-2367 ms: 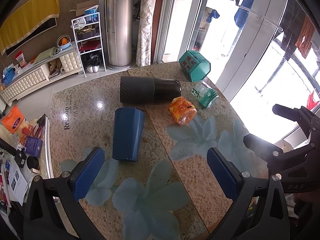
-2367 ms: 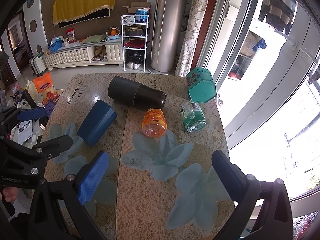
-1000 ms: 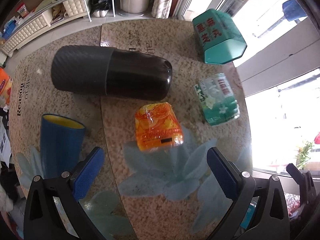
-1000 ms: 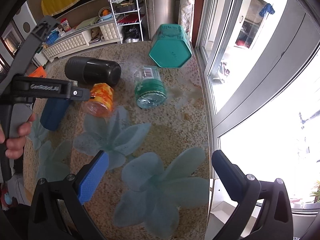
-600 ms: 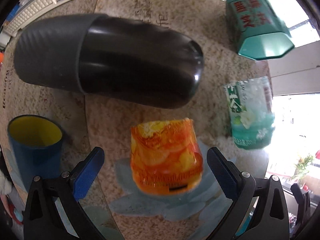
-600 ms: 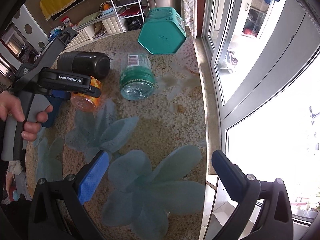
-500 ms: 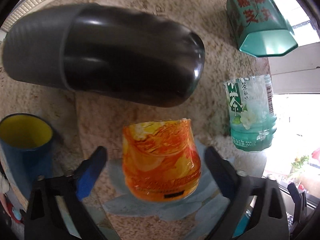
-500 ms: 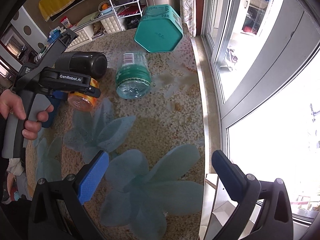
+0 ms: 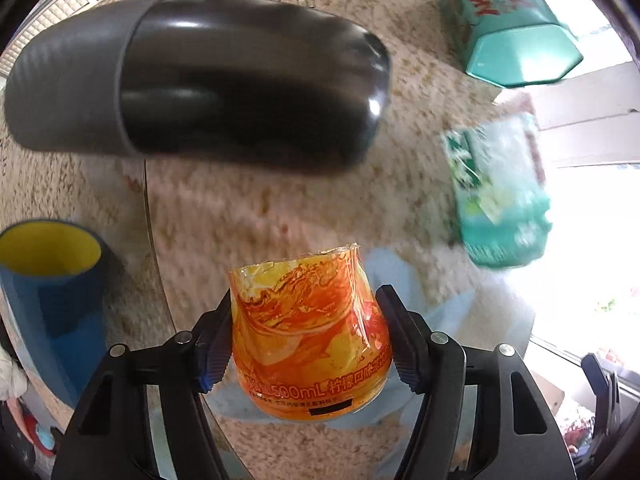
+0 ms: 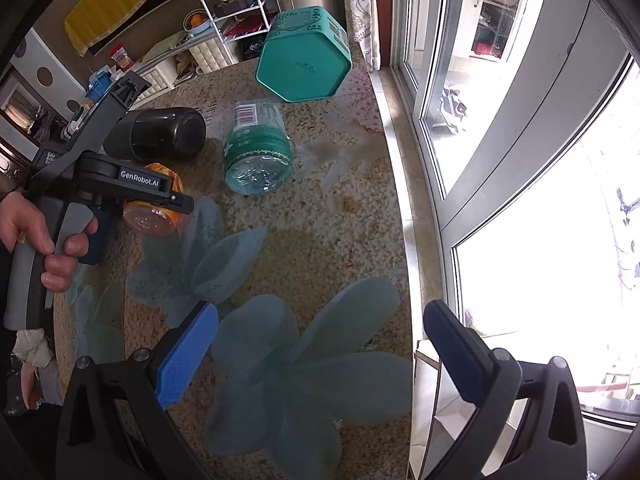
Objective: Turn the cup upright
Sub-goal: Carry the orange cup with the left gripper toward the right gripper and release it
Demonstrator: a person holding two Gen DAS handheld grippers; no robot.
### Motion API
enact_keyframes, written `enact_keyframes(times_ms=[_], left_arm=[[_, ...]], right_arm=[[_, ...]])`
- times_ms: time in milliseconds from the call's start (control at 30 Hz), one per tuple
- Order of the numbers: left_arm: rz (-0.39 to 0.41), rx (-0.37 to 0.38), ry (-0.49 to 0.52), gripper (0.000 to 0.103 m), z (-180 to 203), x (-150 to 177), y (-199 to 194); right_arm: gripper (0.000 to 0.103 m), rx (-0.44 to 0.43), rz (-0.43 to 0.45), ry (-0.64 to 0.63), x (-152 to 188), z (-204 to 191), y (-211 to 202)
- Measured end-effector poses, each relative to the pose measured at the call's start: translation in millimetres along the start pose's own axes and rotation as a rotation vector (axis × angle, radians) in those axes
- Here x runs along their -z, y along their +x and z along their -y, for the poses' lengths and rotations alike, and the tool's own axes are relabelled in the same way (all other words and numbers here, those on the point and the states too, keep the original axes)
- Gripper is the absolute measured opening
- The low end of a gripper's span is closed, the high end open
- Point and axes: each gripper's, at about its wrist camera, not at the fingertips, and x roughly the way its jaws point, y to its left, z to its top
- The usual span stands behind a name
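An orange cup [image 9: 310,336] made from a cut drink bottle lies on its side on the stone table [image 9: 248,224]. My left gripper [image 9: 308,344] is shut on the orange cup, one blue pad on each side of it. In the right wrist view the orange cup [image 10: 154,212] shows under the left gripper's black body. My right gripper [image 10: 320,352] is open and empty above the flower pattern near the table's window edge.
A large black tumbler [image 9: 192,92] lies on its side behind the orange cup. A blue cup with a yellow inside [image 9: 52,276] is at the left. A green cut bottle [image 10: 256,148] and a teal hexagonal tin [image 10: 304,56] lie to the right. The window [image 10: 520,120] borders the table.
My left gripper has moved down over the orange cup and shut on it. The blue cup, which lay on its side 2.4 s ago, now shows its yellow mouth. My right gripper has hardly moved.
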Motion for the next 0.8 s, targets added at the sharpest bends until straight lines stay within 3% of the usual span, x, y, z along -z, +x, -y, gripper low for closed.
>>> enact_keyframes(times_ms=[300, 533, 800], left_arm=[[0.042, 0.069, 0.083, 0.07, -10, 54, -33], [0.046, 0.07, 0.149, 0.07, -25, 97, -33], [0.028, 0.063, 0.167, 0.07, -50, 137, -4]], right_arm=[[0.103, 0.035, 0.013, -0.005, 17, -35, -10], [0.103, 0.069, 0.02, -0.008, 41, -70, -22], [0.103, 0.102, 0.007, 0.008, 67, -107, -23]])
